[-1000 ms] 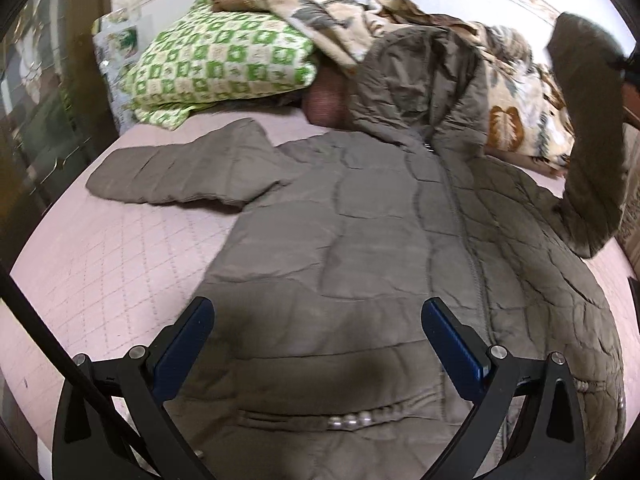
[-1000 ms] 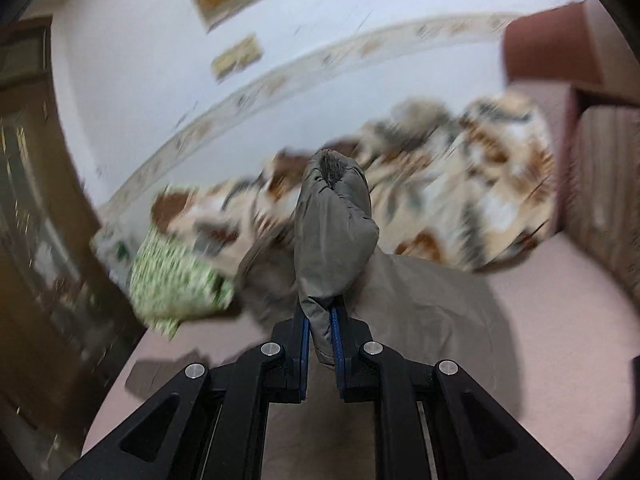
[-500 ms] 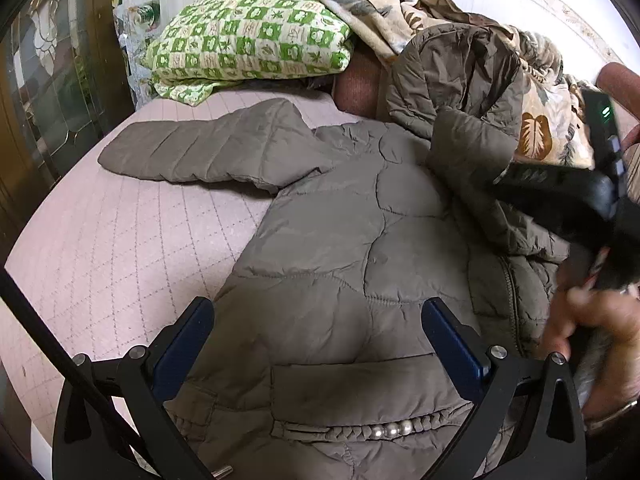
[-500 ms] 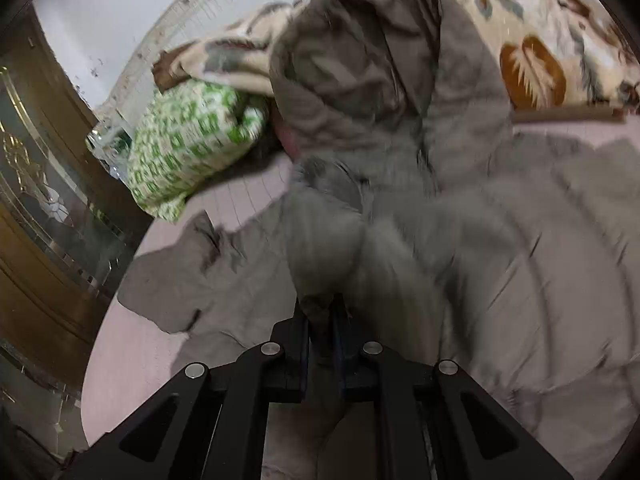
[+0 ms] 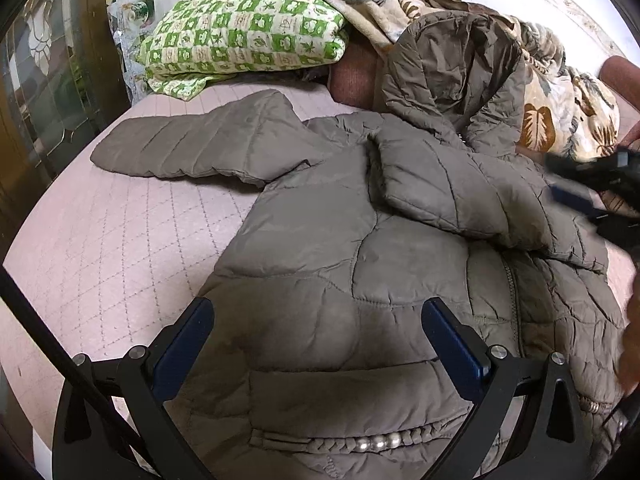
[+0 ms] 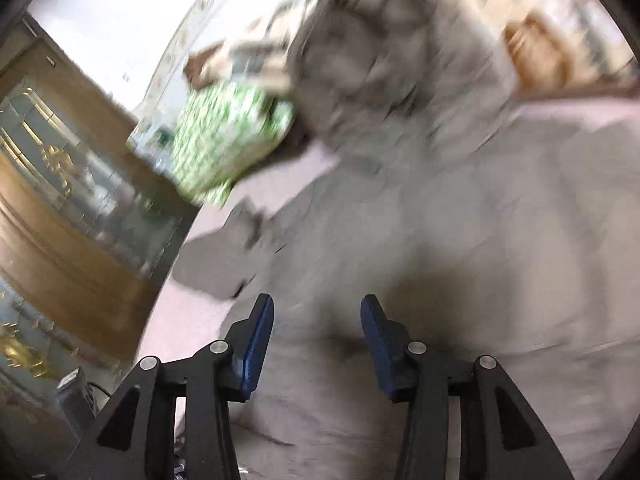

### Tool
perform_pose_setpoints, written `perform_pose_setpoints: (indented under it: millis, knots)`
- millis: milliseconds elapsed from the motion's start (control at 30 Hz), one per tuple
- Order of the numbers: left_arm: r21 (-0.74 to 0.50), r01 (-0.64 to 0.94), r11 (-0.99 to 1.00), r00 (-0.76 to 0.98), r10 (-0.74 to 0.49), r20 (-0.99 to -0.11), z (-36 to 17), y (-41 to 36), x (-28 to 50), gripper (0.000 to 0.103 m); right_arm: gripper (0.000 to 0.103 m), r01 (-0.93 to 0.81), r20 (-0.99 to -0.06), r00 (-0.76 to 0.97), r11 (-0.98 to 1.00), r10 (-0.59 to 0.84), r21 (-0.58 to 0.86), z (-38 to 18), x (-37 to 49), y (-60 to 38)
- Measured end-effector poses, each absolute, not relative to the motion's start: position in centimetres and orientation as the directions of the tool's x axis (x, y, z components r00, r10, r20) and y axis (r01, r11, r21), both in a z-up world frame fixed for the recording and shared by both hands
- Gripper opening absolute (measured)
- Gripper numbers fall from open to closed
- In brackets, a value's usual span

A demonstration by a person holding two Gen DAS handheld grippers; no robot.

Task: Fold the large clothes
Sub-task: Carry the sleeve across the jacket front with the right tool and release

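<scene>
A grey-brown quilted hooded jacket (image 5: 320, 248) lies face up on the pink quilted bed. Its one sleeve (image 5: 192, 148) stretches out to the left. The other sleeve (image 5: 452, 184) lies folded across the chest. The hood (image 5: 452, 60) rests against the bedding at the back. My left gripper (image 5: 318, 332) is open and empty above the jacket's lower front. My right gripper (image 6: 317, 336) is open and empty above the jacket (image 6: 440, 240); its view is blurred. The right gripper also shows at the right edge of the left wrist view (image 5: 592, 196).
A green checked pillow (image 5: 244, 32) and a leaf-print blanket (image 5: 552, 92) are piled at the bed's head. A wooden glass-paned door (image 5: 36, 92) stands to the left. Bare pink bedspread (image 5: 100, 240) lies left of the jacket.
My right gripper carried the raised sleeve over the jacket's chest, laid it down and opened. My left gripper stayed open and moved closer over the jacket.
</scene>
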State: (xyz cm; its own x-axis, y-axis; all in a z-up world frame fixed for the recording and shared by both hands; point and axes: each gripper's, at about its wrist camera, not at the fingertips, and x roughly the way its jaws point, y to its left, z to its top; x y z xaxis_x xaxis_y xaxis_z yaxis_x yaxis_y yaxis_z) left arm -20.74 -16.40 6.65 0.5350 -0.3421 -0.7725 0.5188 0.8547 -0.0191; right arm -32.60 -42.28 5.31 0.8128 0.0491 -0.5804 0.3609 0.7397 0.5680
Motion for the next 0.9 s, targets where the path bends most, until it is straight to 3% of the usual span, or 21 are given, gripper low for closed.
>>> perform_pose_setpoints:
  millis: [133,233,433,500,600,700,900]
  knots:
    - [-0.008,0.533,0.846,0.536,-0.345,-0.77,6.6,-17.1,-21.4,0.103,0.049,0.61,-0.61,0.748,0.634,-0.262,0.476,6.2,-37.5,-49.0]
    - [0.018,0.547,0.837,0.55,-0.343,-0.762,6.7,-17.7,-21.9,0.103,0.049,0.717,-0.657,0.66,0.568,-0.365,0.405,4.9,-39.2,-52.7]
    - [0.035,0.554,0.832,0.539,-0.327,-0.776,6.0,-18.6,-21.8,0.103,0.05,0.779,-0.797,0.528,0.542,-0.294,0.316,-2.0,-36.7,-54.7]
    - [0.04,0.555,0.831,0.541,-0.323,-0.777,5.9,-18.6,-21.7,0.103,0.049,0.779,-0.816,0.48,0.584,-0.322,0.228,-2.6,-35.8,-54.0]
    - [0.038,0.55,0.834,0.542,-0.322,-0.776,5.9,-18.4,-21.6,0.103,0.049,0.794,-0.798,0.436,0.594,-0.415,0.125,-0.3,-34.9,-52.7]
    - [0.027,0.541,0.841,0.541,-0.322,-0.777,6.0,-18.1,-21.4,0.103,0.049,0.733,-0.714,0.54,0.665,-0.445,0.141,3.2,-34.2,-49.4]
    - [0.03,0.544,0.839,0.542,-0.324,-0.775,6.2,-17.7,-21.4,0.103,0.049,0.604,-0.776,0.573,0.776,-0.263,0.183,1.3,-28.2,-43.9]
